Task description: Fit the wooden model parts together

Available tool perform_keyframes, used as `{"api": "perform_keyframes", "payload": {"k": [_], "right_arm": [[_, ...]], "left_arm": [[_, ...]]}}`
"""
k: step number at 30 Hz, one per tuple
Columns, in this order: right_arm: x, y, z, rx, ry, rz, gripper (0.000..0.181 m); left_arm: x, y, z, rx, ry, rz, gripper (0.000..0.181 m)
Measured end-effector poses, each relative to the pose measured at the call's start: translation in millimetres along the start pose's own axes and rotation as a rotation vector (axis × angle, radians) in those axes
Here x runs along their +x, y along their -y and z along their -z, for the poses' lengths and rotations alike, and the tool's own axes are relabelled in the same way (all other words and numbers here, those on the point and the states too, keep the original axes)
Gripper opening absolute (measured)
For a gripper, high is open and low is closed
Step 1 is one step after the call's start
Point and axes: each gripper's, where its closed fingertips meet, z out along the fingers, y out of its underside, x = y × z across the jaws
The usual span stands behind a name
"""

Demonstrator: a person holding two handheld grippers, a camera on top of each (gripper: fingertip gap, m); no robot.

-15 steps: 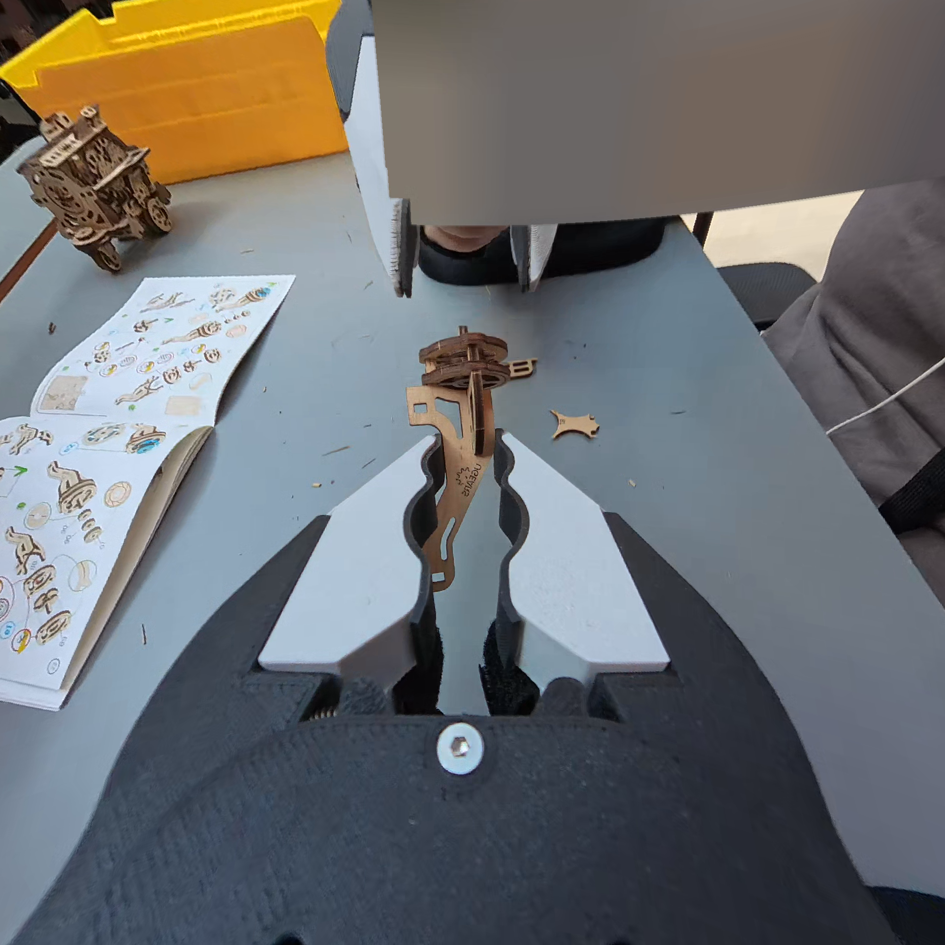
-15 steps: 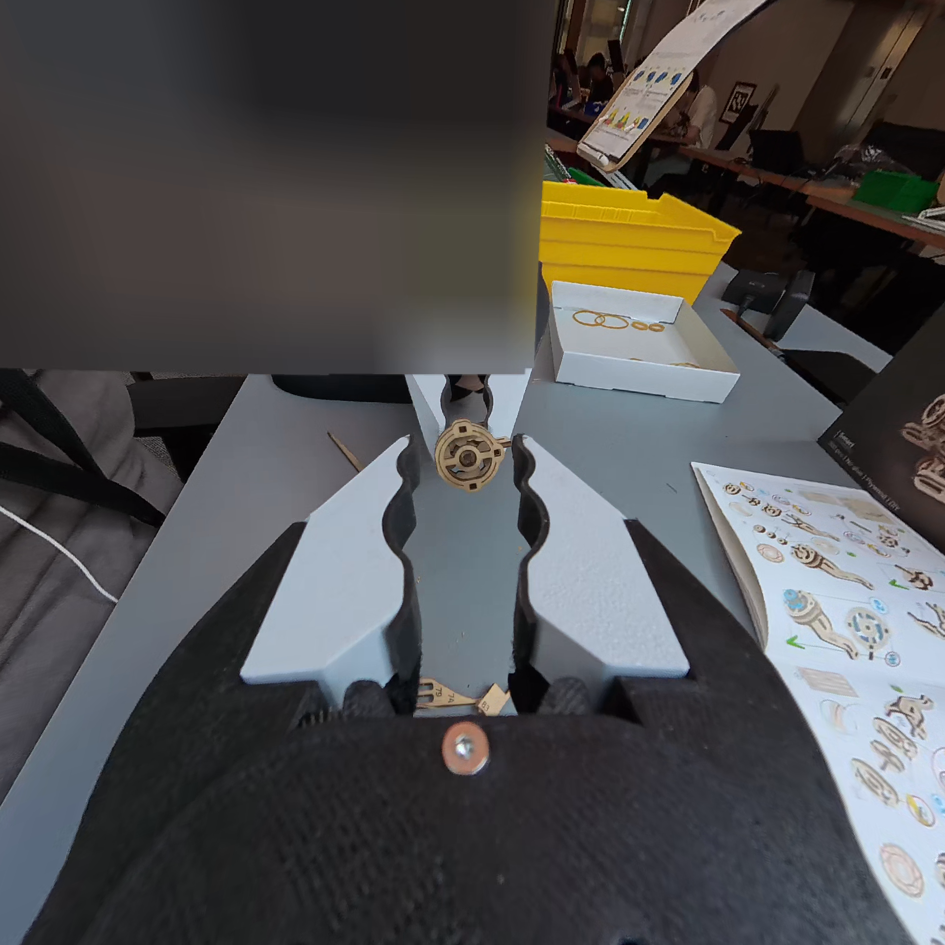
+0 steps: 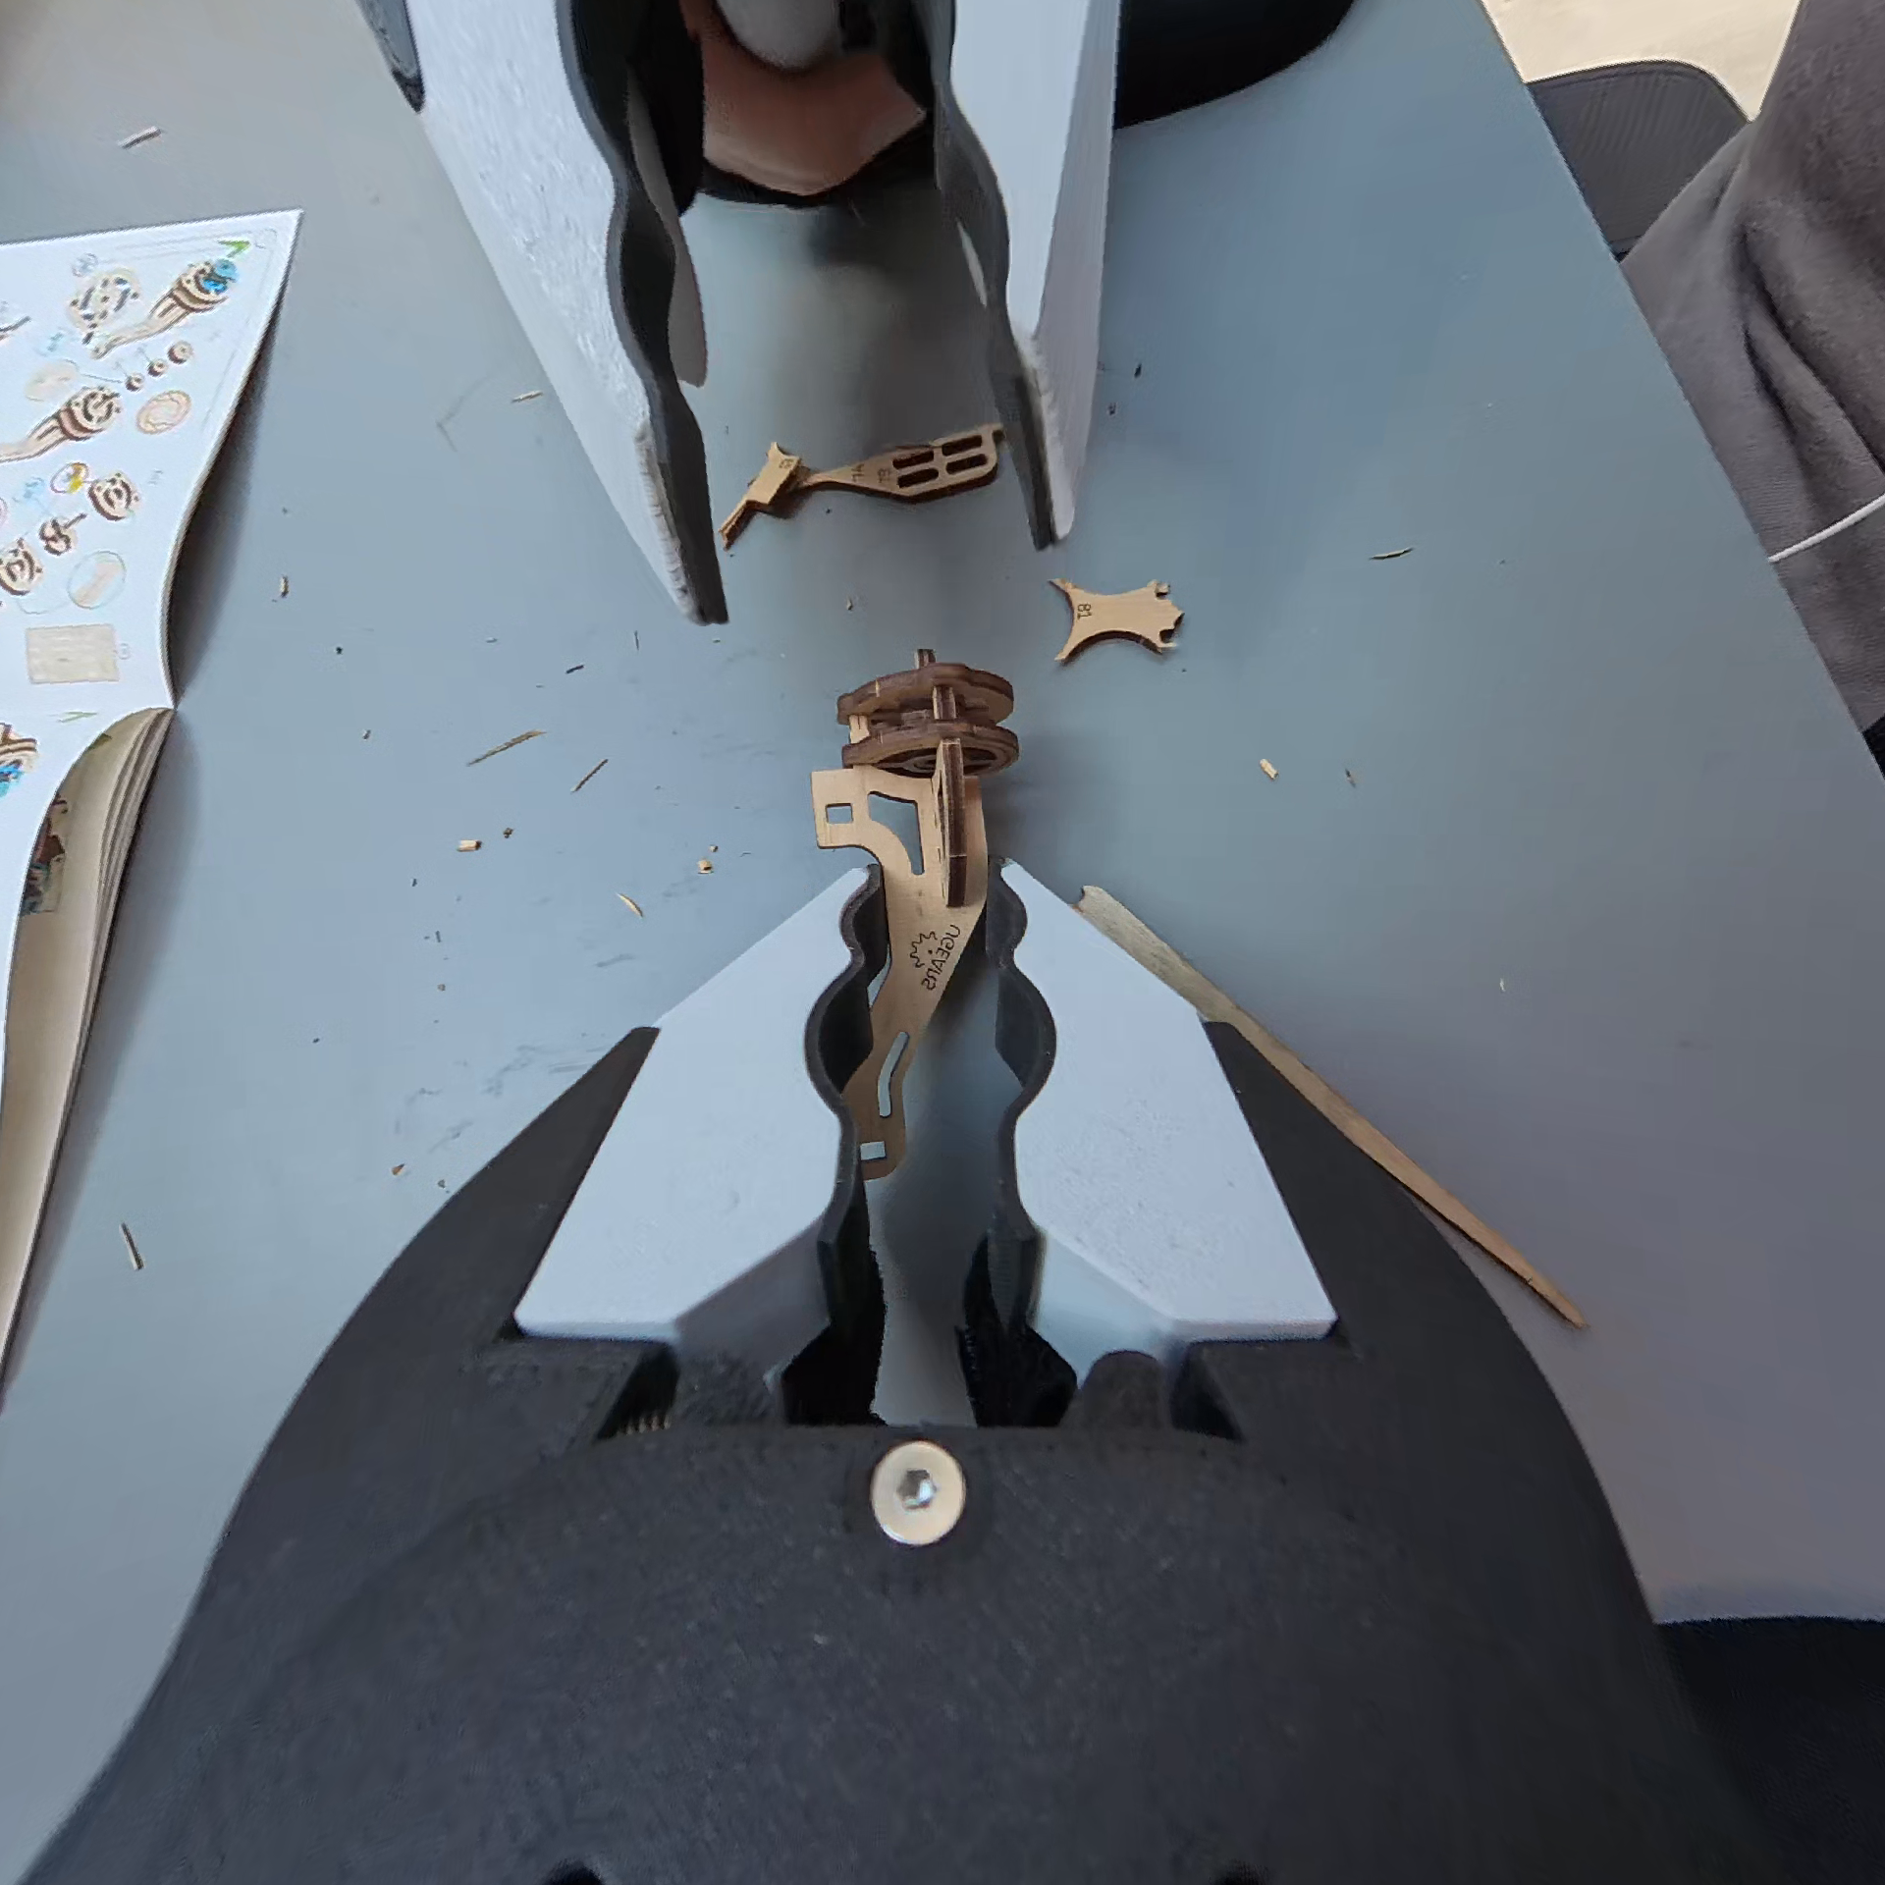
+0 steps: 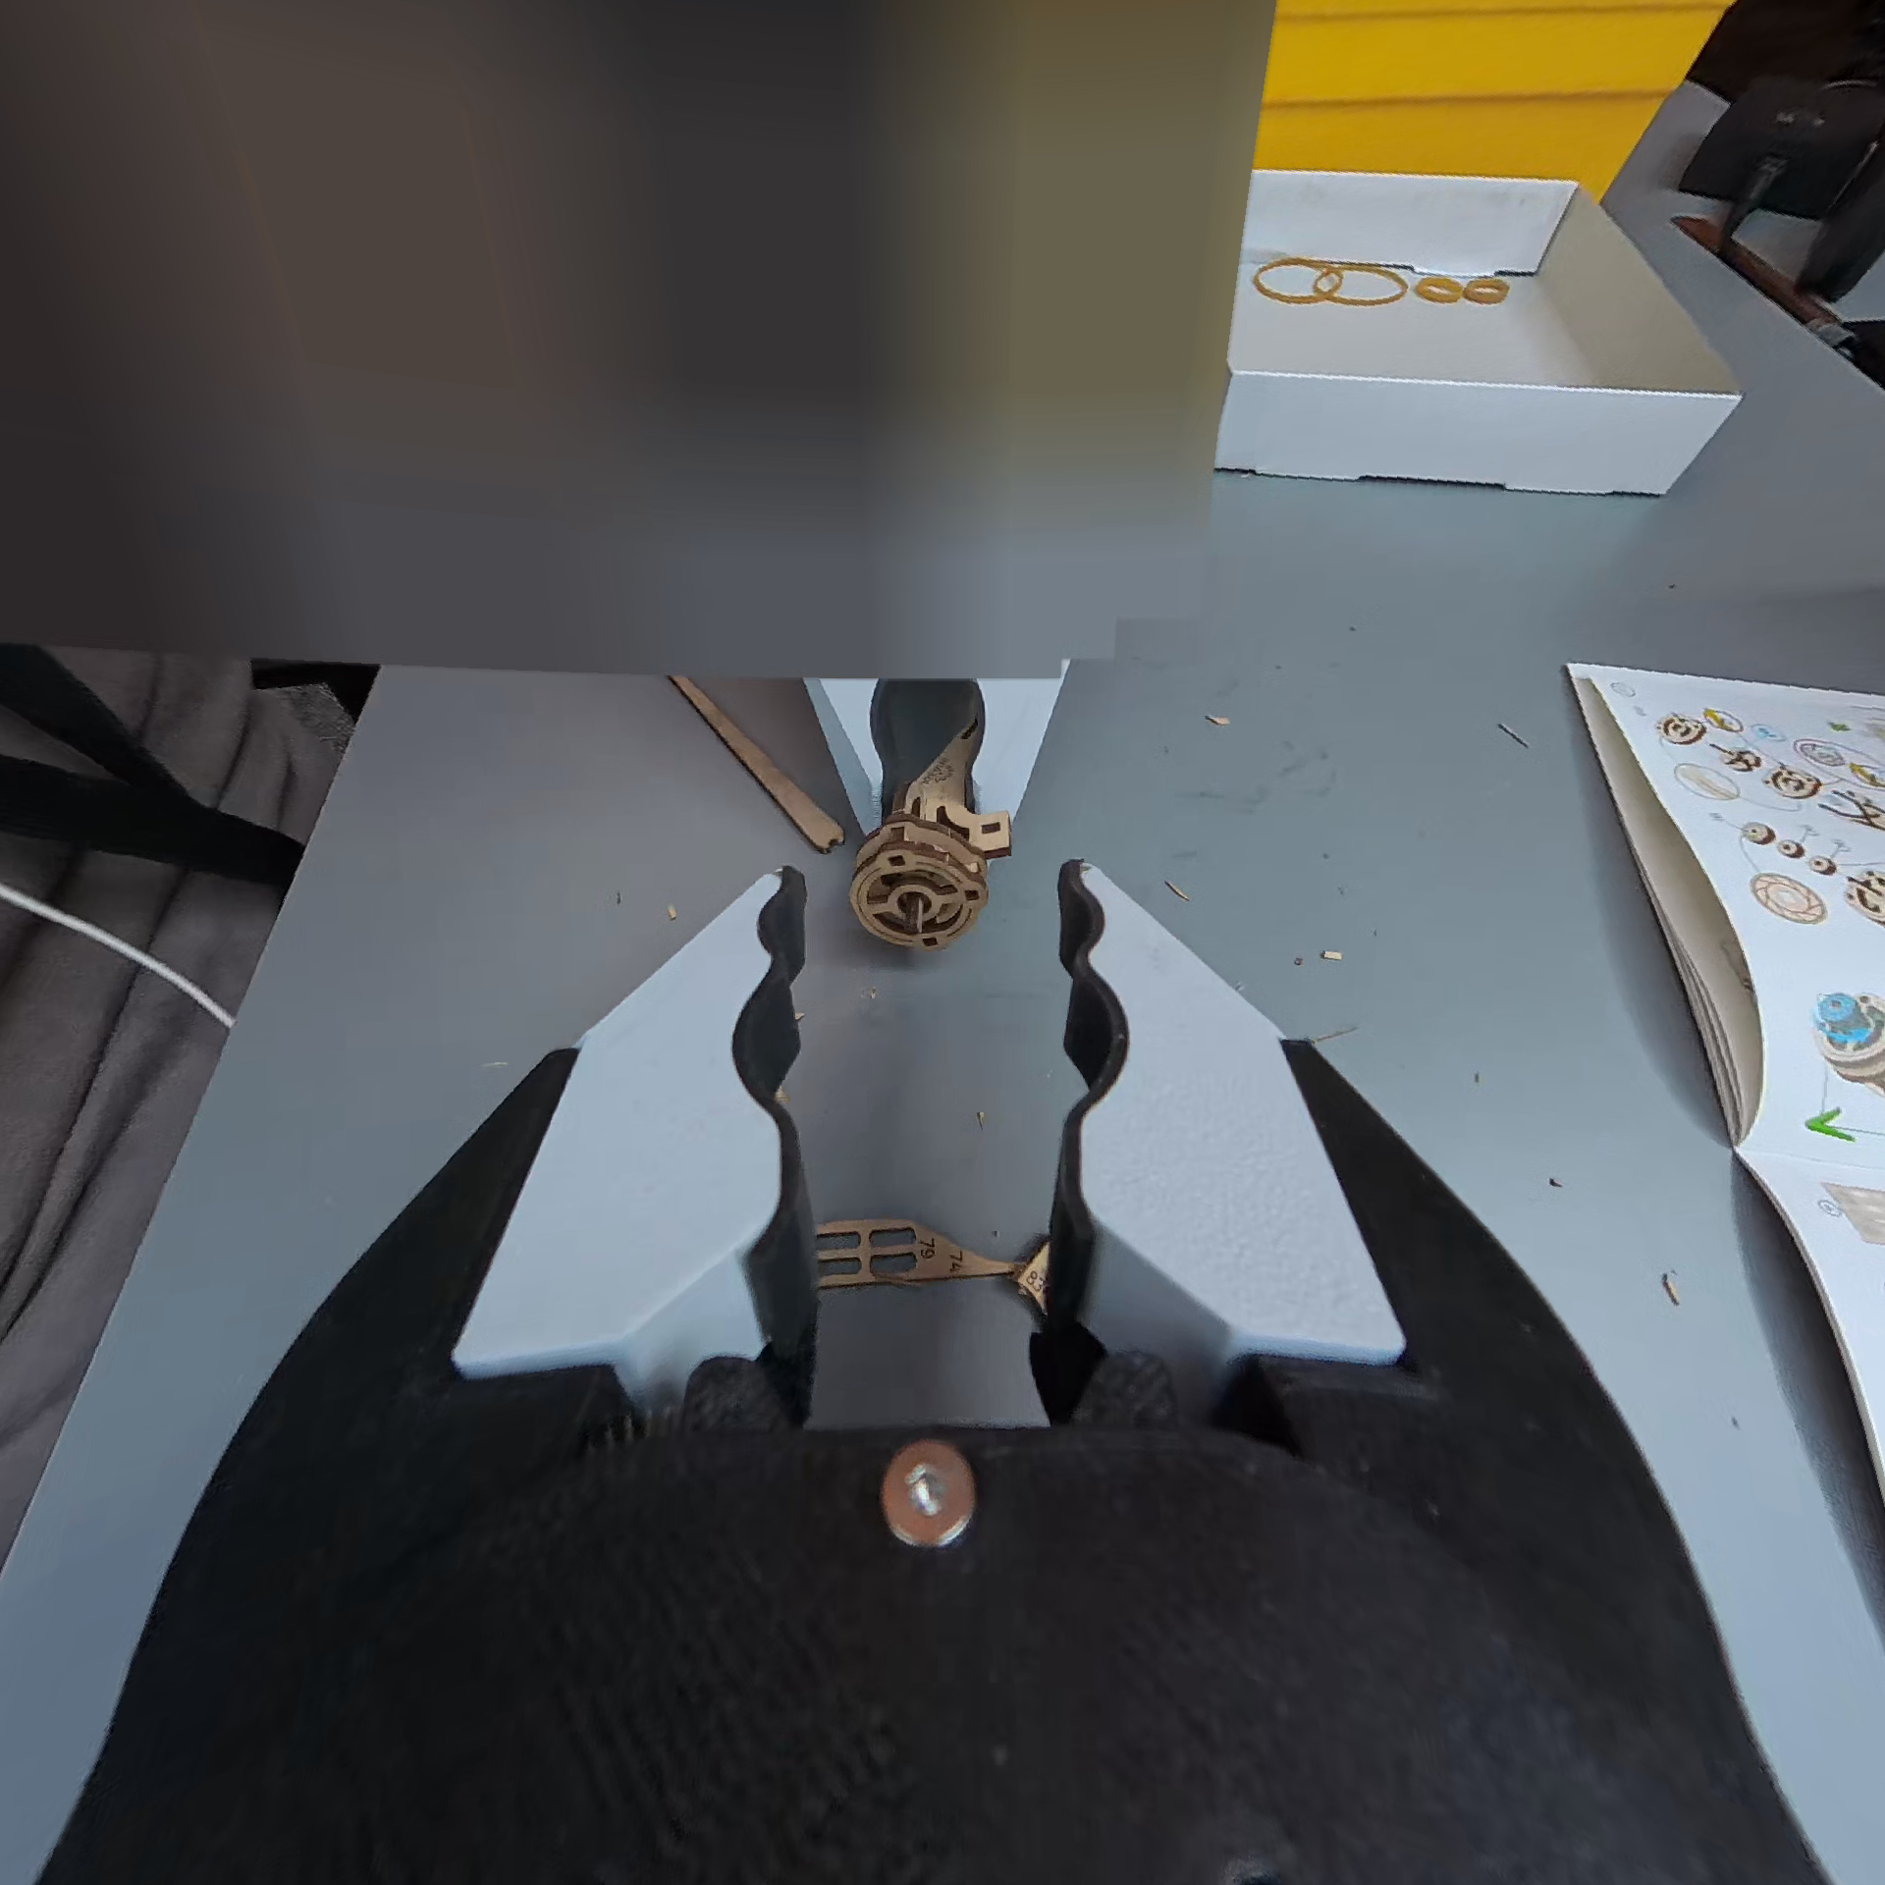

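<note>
My left gripper [image 3: 933,877] is shut on the flat curved arm of a wooden sub-assembly [image 3: 918,806], which carries a round two-disc drum at its far end. The assembly is held low over the grey table [image 3: 1428,816]. My right gripper [image 4: 928,875] is open and empty, facing the left gripper [image 4: 923,791], with the drum [image 4: 918,898] just beyond its tips. A loose flat slotted wooden part [image 4: 898,1255] lies on the table between the right fingers; it also shows in the left wrist view [image 3: 887,474]. The right gripper [image 3: 877,576] shows there too.
A small star-shaped wooden piece [image 3: 1117,617] and a thin wooden stick [image 3: 1326,1102] lie to the right. An open instruction booklet [image 3: 102,510] lies on the left. A white box [image 4: 1479,428] holding rubber rings and a yellow bin [image 4: 1479,92] stand farther back. Wood splinters litter the table. About 5 cm separates my left fingertips from my right. The small star-shaped wooden piece [image 3: 1117,617] is about 5 cm from my right fingertips.
Both grippers have come down closer to the table and nearer each other. The right gripper's jaws have opened wider and now straddle the flat slotted part. The left gripper still holds the assembly.
</note>
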Motion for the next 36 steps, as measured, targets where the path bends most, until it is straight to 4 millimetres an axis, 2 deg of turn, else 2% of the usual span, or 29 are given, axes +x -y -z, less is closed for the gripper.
{"api": "perform_keyframes", "payload": {"k": [2, 5, 8, 13, 17, 20, 25, 28, 31, 36], "right_arm": [[-9, 6, 6, 0.024, 0.129, 0.037, 0.043], [-10, 14, 12, 0.057, 0.278, 0.122, 0.035], [-10, 9, 7, 0.036, 0.434, 0.183, 0.032], [-14, 5, -5, 0.01, 0.606, 0.183, 0.033], [-13, -3, -14, -0.029, 0.639, 0.182, 0.033], [-13, -1, -15, -0.027, 0.653, 0.162, 0.033], [-11, -4, -19, -0.064, 0.639, 0.152, 0.034], [-10, -8, -23, -0.102, 0.632, 0.144, 0.038], [-11, -9, -24, -0.105, 0.618, 0.169, 0.038], [-7, -4, -24, -0.065, 0.591, 0.176, 0.041]], "left_arm": [[5, 0, 1, 0.013, -0.042, -0.015, 0.017], [13, -1, 2, 0.039, -0.122, -0.025, 0.017], [16, -2, 4, 0.064, -0.173, -0.077, 0.017], [20, -4, 7, 0.083, -0.285, -0.145, 0.017], [16, -6, 9, 0.073, -0.376, -0.181, 0.017], [14, -6, 9, 0.06, -0.433, -0.184, 0.018], [11, -6, 9, 0.063, -0.454, -0.198, 0.018], [5, -7, 9, 0.055, -0.425, -0.18, 0.025], [-7, -11, 10, 0.033, -0.327, -0.156, 0.045], [-28, -20, 24, 0.007, -0.16, -0.06, 0.054]]}}
